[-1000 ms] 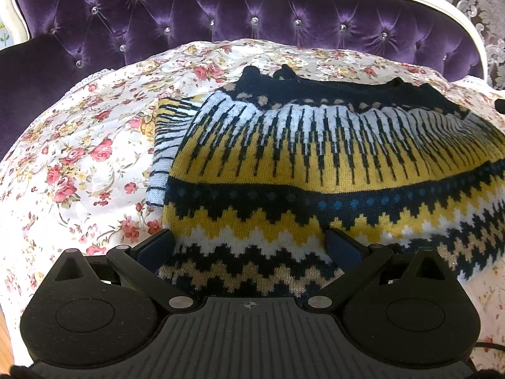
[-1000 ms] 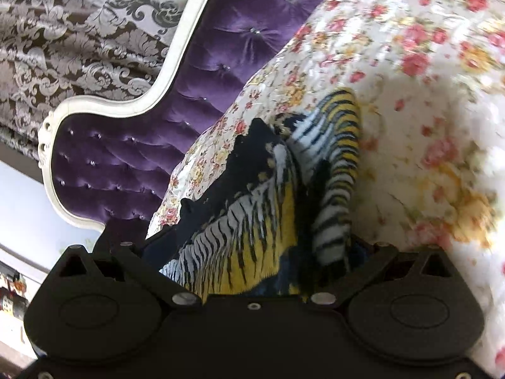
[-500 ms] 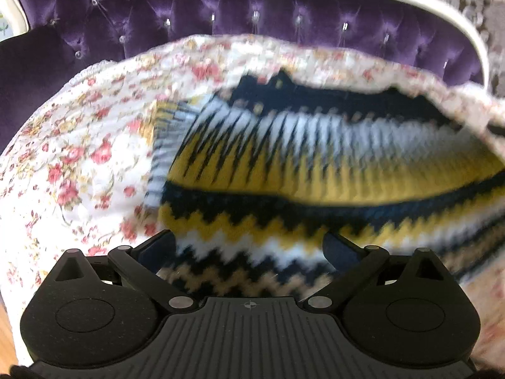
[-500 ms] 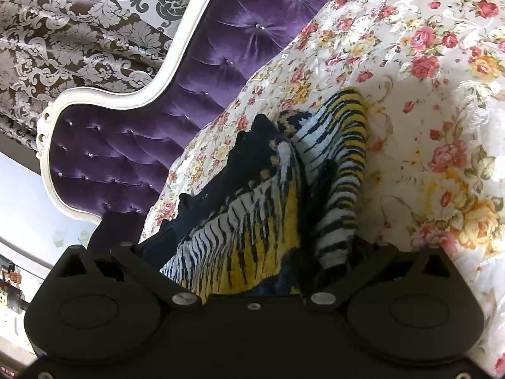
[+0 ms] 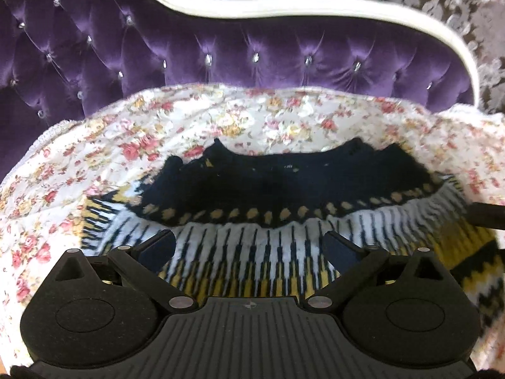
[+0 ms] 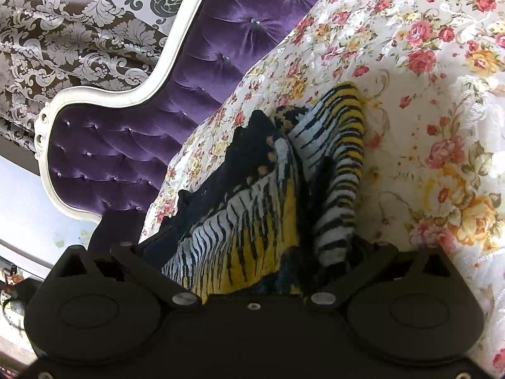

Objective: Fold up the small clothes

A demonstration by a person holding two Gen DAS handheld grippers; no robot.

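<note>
Patterned knit sweater (image 5: 284,195) lies on a floral bedspread (image 5: 94,158), straight ahead of the left gripper (image 5: 249,248) and partly under it. Left gripper fingers spread wide, nothing between them; white-and-black striped band of the knit shows in the gap, yellow band closer in. Navy collar part with tan dots sits just beyond the fingertips, edge wavy. Picture is a bit blurred. A dark bar, likely the other gripper's finger, pokes in at far right over the knit; cannot tell more.

Right gripper (image 6: 252,252) has the sweater (image 6: 252,208) bunched between its fingers, striped and yellow folds filling the whole gap and pushed up into a ridge ahead of it. Fingertips are buried in cloth, so the grip looks closed on the sweater's edge. A striped cuff or sleeve fold stands on the right side of the bunch, touching the bedspread (image 6: 426,94).

Purple tufted headboard (image 5: 221,50) with white frame beyond the sweater, damask wallpaper (image 6: 79,25) behind it.
</note>
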